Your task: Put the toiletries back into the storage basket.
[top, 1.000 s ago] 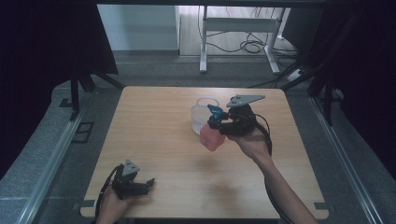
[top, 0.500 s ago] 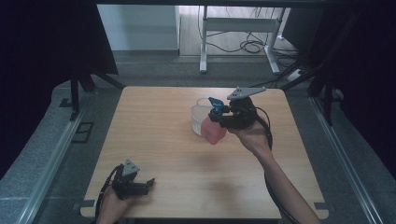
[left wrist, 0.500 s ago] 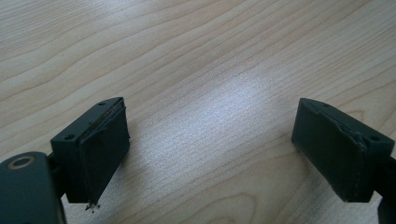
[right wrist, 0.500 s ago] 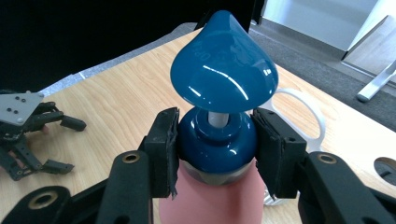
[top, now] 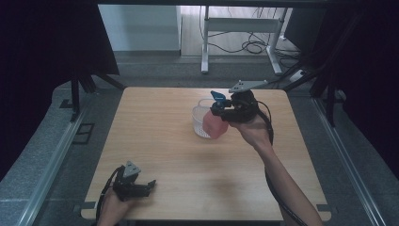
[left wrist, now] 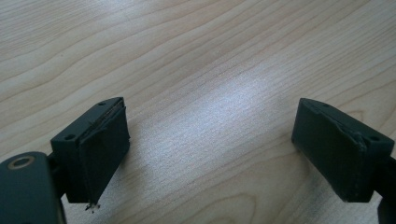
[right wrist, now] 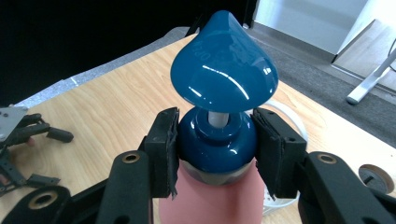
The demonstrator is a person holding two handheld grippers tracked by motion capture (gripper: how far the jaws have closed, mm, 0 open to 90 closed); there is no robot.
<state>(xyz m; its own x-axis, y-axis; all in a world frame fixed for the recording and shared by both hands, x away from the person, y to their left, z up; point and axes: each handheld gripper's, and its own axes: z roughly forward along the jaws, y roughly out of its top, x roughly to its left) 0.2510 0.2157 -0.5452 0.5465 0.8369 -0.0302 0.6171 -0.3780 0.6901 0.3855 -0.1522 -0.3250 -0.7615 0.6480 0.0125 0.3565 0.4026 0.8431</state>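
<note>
Pink pump bottle [right wrist: 208,205] is clamped at its blue collar in my right gripper [right wrist: 215,140], apparently just beside the clear basket [top: 201,123]. Setting it down remains. My left gripper [left wrist: 212,149] rests on the worktop [top: 155,141], jaws spread, holding nothing.

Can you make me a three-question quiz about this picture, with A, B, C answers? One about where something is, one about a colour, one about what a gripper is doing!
1. Where is the white basket?
A. On the table
B. On the floor
C. In the left gripper

2. What colour is the pump top of the bottle?
A. Yellow
B. Blue
C. Green

3. What is the right gripper doing?
A. Lying open on the table
B. Holding a spoon
C. Gripping the bottle by its blue collar

Answers:
1 A: the basket stands on the wooden table, just behind the bottle.
2 B: the pump head is shiny blue above a pink body.
3 C: its jaws press on both sides of the collar.
</note>
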